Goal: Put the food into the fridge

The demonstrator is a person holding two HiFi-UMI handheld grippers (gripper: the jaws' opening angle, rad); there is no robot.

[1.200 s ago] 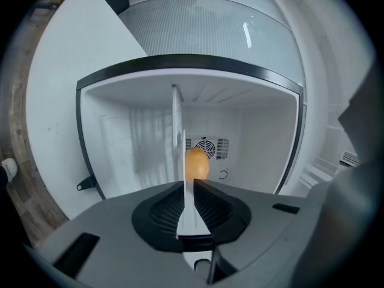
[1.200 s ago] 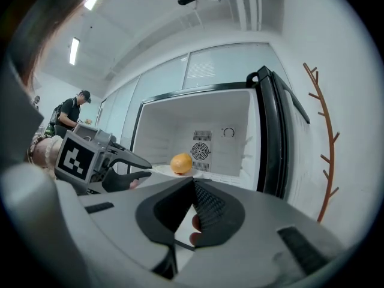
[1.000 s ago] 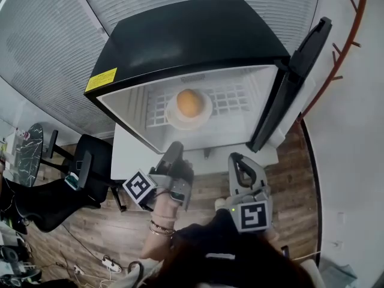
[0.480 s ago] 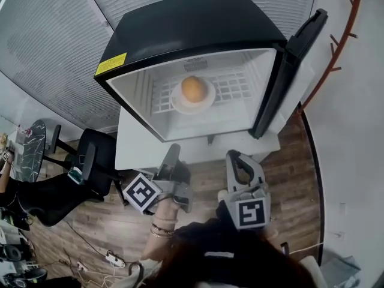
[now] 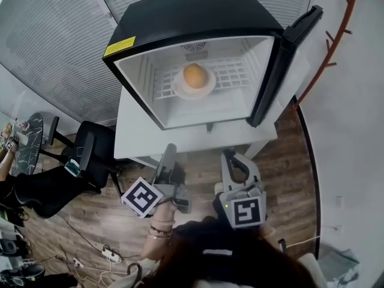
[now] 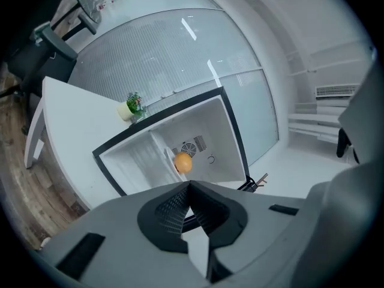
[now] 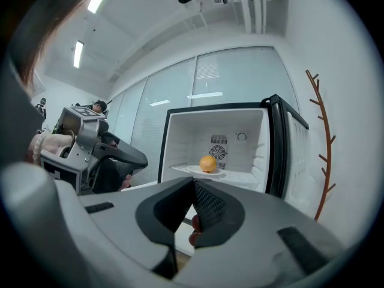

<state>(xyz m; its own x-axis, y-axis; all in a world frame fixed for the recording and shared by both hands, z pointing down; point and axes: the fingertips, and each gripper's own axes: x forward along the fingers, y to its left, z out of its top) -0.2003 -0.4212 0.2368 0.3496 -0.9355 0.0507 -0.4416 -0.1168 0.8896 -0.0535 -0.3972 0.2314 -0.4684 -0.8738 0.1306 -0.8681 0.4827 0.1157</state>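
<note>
At far left an office chair (image 5: 90, 155) stands against the white table (image 5: 138, 143). Our left gripper (image 5: 170, 150) hangs just short of the table's front edge, jaws pressed together on nothing. Above, the black fridge (image 5: 192, 14) stands wide open. The orange (image 5: 195, 75) rests on a white plate (image 5: 180, 91) on the wire shelf (image 5: 237, 77), with open shelf to its right. Our right gripper (image 5: 229, 156), near the left one, is likewise closed and empty. The door (image 5: 282, 65) is swung out rightward, its edge near the wall.
</note>
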